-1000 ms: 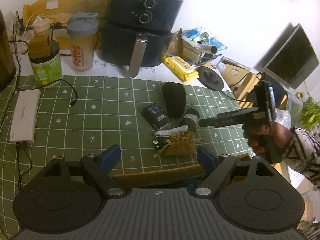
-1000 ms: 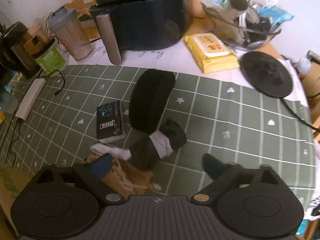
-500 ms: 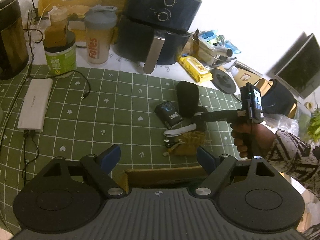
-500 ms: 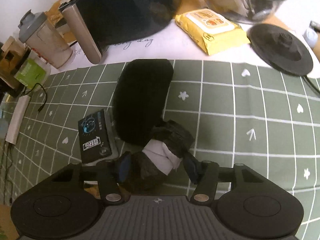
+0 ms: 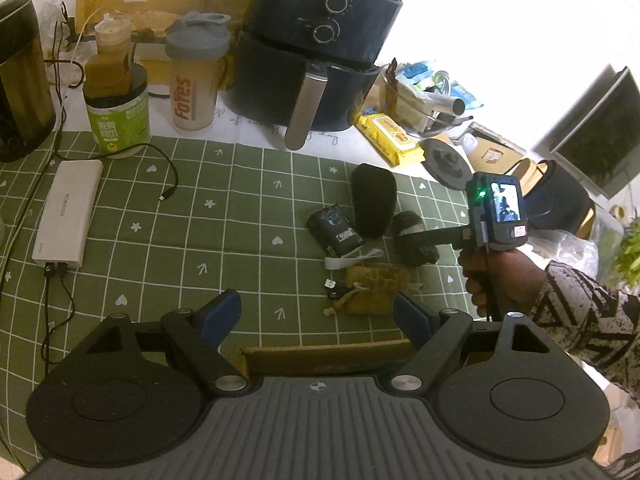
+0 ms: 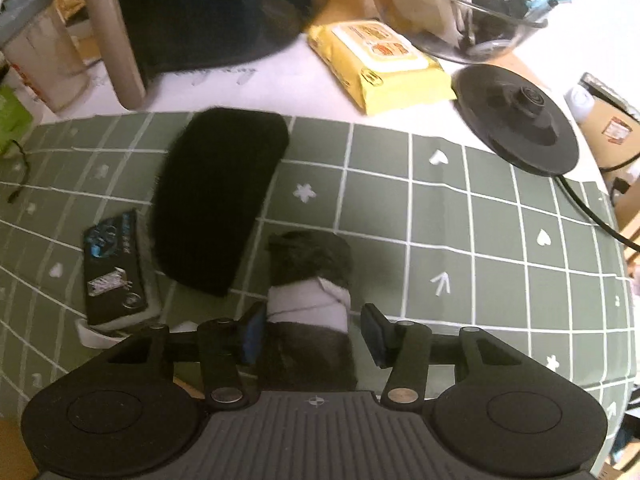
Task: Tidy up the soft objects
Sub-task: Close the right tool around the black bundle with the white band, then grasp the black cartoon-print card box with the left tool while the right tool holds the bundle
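Shaker bottle says "Fores". Right gripper jaws have been closing around the rolled sock, right pad not touching; left gripper wide, empty.

Air fryer, shaker bottle, wipes

Home kitchen corner, judged from what stands before me: a black air fryer at the back of my surface, which wears a green checked cloth; beside it a shaker bottle, a green-labelled tub, a yellow wipes pack, a kettle base, and a glass bowl of packets.
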Tool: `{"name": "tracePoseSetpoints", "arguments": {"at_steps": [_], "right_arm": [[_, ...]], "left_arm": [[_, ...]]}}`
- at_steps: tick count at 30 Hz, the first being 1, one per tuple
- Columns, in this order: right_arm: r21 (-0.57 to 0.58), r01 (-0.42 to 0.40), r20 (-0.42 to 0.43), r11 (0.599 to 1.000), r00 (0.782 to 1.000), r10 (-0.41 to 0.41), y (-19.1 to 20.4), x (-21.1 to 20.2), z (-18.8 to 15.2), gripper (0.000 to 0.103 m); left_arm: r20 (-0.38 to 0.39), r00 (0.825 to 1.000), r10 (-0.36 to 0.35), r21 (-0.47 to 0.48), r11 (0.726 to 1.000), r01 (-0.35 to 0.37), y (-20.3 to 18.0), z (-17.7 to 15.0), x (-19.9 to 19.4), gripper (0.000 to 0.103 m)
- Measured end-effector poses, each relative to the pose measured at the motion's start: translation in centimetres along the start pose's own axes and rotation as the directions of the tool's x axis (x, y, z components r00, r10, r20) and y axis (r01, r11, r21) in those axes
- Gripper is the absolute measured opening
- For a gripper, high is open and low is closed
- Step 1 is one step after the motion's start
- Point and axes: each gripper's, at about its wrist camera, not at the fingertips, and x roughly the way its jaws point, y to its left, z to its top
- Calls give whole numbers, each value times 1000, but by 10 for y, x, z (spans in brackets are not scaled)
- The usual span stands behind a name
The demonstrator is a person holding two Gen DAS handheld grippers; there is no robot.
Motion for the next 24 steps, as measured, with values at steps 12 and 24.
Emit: {"name": "tracePoseSetpoints", "arguments": {"at_steps": [12,24], "right_arm": [[21,46,-6,999,999,-46,6,-4,-1,46],[43,-32,51,999,998,30,-11,-42,-9,45]], "left_arm": [[-2,1000,-11,24,1000,11,-7,6,5,84],[-12,1000,-9,133,991,10,-14,23,17,84]]}}
